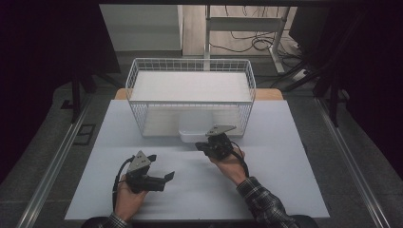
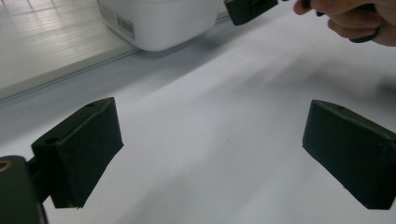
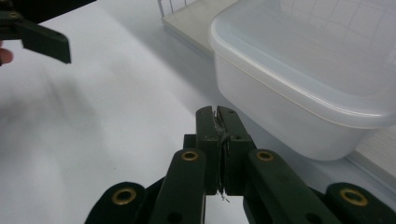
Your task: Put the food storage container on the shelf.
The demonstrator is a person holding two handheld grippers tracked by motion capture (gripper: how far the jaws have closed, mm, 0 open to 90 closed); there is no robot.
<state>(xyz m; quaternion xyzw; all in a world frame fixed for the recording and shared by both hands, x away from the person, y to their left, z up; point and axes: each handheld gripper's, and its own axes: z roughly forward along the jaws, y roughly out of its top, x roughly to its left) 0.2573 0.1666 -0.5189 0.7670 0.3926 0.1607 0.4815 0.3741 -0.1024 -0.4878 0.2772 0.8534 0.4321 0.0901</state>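
White plastic tub point(image 3: 299, 93): just ahead of your right gripper point(image 3: 223, 122), jaws pressed together, empty; left gripper point(image 2: 210, 154) farther, jaws spread.

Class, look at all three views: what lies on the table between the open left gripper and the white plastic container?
Nothing: in the left gripper view, bare table runs from the left gripper to the white plastic container.

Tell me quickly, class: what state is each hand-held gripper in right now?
Left hand-held gripper: open, jaws wide apart, nothing between them.
Right hand-held gripper: closed, jaws pressed together, holding nothing, just short of the plastic tub.
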